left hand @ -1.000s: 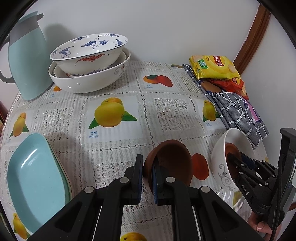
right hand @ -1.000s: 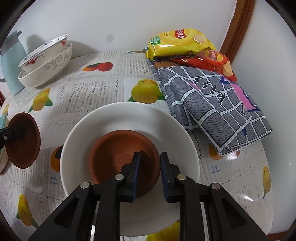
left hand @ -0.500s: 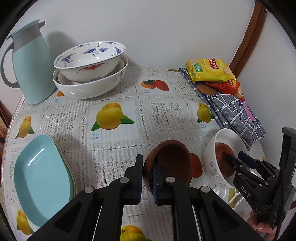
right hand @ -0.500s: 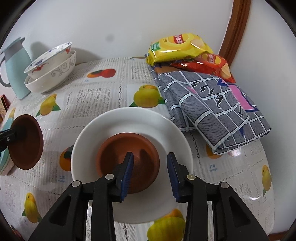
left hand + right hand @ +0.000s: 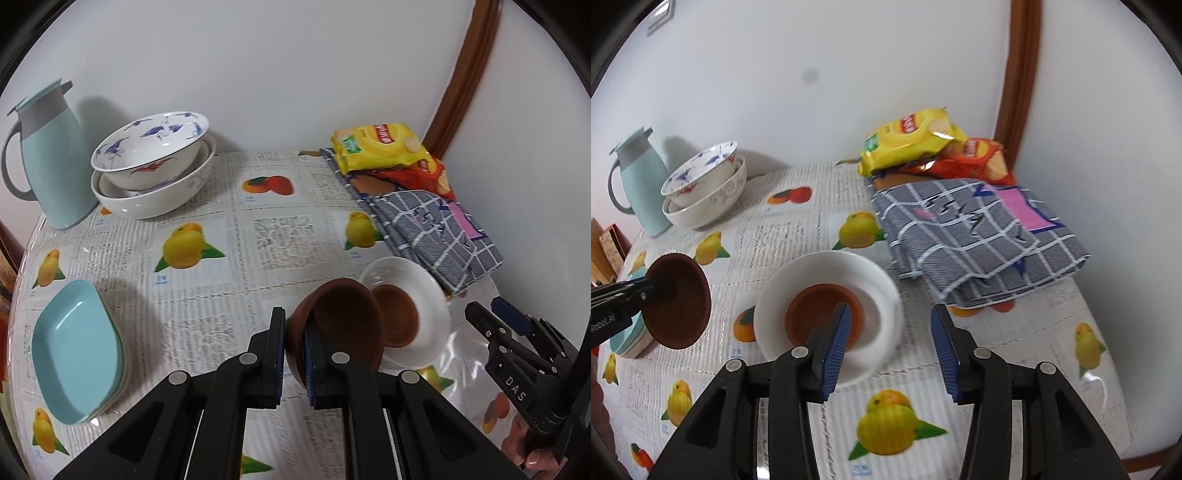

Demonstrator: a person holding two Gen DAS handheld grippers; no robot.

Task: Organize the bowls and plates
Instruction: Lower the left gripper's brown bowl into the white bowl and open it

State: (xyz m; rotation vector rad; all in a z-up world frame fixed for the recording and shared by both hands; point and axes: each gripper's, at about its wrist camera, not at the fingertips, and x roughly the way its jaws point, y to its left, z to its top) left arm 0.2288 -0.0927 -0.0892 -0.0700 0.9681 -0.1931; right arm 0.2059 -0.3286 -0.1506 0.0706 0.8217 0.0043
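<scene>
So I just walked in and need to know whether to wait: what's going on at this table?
A person is sorting dishes with two hand-held grippers. The left hand-held gripper is shut on the rim of a small brown clay bowl, held above the fruit-print tablecloth. The right hand-held gripper, its jaws just opened, has nothing between them. A second brown clay bowl sits in the white round plate below it.

A fruit-print table (image 5: 798,236) carries stacked bowls (image 5: 705,212) and jug (image 5: 642,184) far left, folded cloth (image 5: 979,236) right, white plate (image 5: 882,295) near.
</scene>
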